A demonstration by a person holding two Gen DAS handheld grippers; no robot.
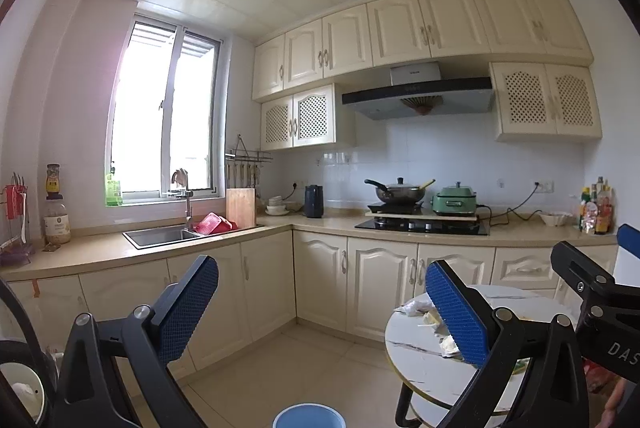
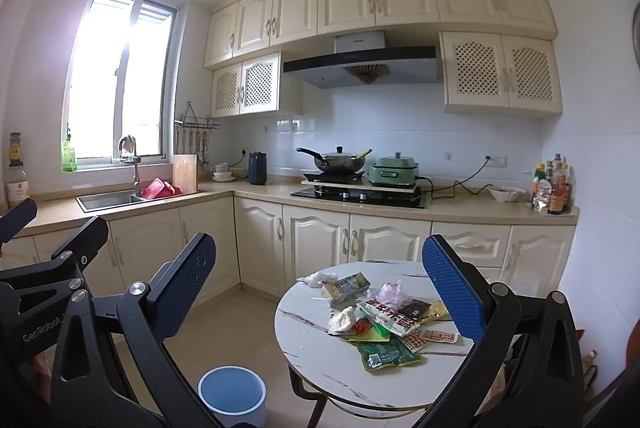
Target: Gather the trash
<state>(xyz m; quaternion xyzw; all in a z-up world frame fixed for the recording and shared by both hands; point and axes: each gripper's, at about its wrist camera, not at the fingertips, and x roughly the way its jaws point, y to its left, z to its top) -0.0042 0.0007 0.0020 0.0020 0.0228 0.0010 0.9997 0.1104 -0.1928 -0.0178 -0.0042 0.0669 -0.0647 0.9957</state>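
Wrappers (image 2: 384, 324) heaped on the round tabletop (image 2: 320, 356) lie ahead, lower right of frame, nearer the right gripper (image 2: 320, 292); both grippers' jaws gape empty, bin (image 2: 232, 394) below.

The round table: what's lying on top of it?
On the round table lies a heap of wrappers and crumpled tissue. Whatever sits beneath the heap is covered.

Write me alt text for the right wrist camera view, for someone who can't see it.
The open right gripper points at a round marble-look table strewn with snack wrappers and a crumpled tissue. A blue-lined bin stands on the floor left of the table. Behind are cream kitchen cabinets, a sink and a stove.
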